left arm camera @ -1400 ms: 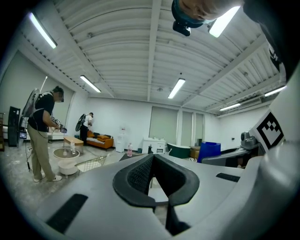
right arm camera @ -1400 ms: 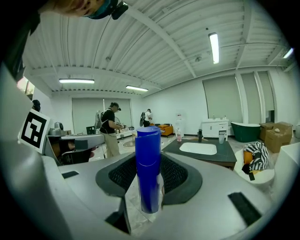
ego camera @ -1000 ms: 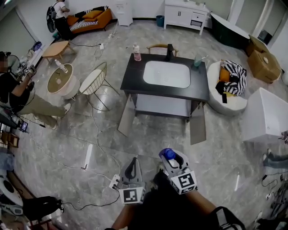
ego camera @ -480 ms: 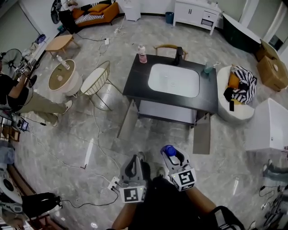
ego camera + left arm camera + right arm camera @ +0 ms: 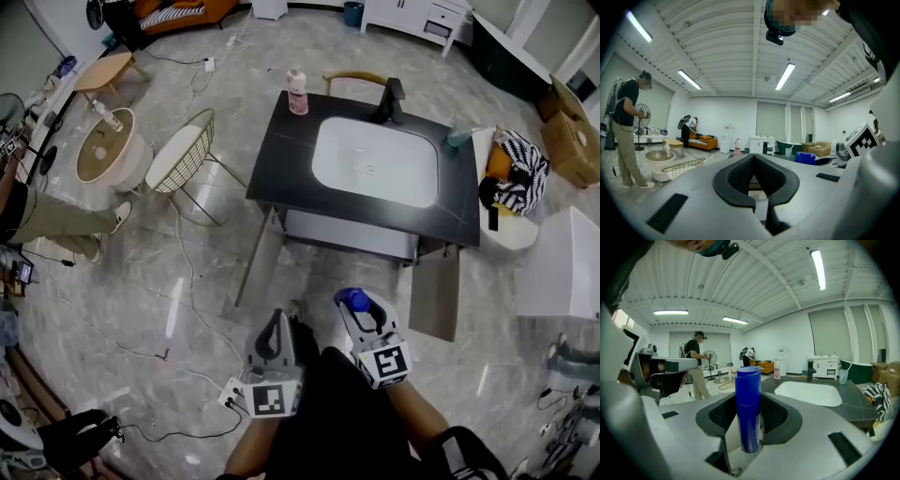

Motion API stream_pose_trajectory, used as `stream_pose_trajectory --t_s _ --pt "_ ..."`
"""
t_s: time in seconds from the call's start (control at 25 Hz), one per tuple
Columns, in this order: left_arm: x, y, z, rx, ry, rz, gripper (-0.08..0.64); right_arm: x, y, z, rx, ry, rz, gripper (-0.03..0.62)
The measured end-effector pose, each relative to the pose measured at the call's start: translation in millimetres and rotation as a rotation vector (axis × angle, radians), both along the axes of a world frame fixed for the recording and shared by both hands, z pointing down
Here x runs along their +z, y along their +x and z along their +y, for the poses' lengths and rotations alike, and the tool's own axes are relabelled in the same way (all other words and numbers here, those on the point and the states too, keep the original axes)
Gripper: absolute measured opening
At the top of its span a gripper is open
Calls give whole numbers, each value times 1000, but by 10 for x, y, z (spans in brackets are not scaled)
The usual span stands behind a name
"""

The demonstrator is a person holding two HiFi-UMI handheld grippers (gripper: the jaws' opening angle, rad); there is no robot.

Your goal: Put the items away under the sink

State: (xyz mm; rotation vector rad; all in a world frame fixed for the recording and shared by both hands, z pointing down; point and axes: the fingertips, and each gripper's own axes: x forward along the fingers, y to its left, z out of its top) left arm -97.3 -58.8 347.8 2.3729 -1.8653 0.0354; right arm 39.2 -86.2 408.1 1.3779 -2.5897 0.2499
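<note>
My right gripper (image 5: 356,305) is shut on an upright blue bottle (image 5: 748,408), whose blue cap (image 5: 353,299) shows between the jaws in the head view. My left gripper (image 5: 276,317) is beside it on the left; its jaws meet at the tips with nothing between them (image 5: 753,157). Ahead stands the black sink cabinet (image 5: 281,159) with a white basin (image 5: 375,161). Its two doors (image 5: 253,258) (image 5: 436,291) hang open below, showing a pale shelf (image 5: 347,234). A pink bottle (image 5: 297,92), a black tap (image 5: 389,98) and a teal cup (image 5: 457,137) stand on top.
A wire chair (image 5: 183,155) and a round low table (image 5: 103,150) stand left of the cabinet. Cables and a power strip (image 5: 230,394) lie on the floor by my left gripper. A white pouf with striped cloth (image 5: 511,173) and a white box (image 5: 562,262) are on the right.
Both grippers have come closer to the sink cabinet, which now looks larger and nearer in the head view. The blue bottle stays held in the right gripper.
</note>
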Motion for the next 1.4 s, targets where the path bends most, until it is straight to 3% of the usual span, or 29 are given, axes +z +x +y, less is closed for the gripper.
stream_pose_trajectory --t_s 0.2,0.48,0.84,1.04,1.4 --pt "780 -38 -458 25 -2 11 15 772 -82 -552 -3 44 40 155" --pt "1904 -100 -940 32 -11 61 15 2036 -169 -1025 18 8 44 155" --pt "3214 -122 -1361 80 14 42 15 3370 -183 -1649 68 39 71 155" --pt "3604 -165 -1383 85 43 51 15 3936 -210 -1804 62 55 68 155" --pt "3914 -242 -1466 99 73 71 15 4416 -306 -2143 62 74 71 155"
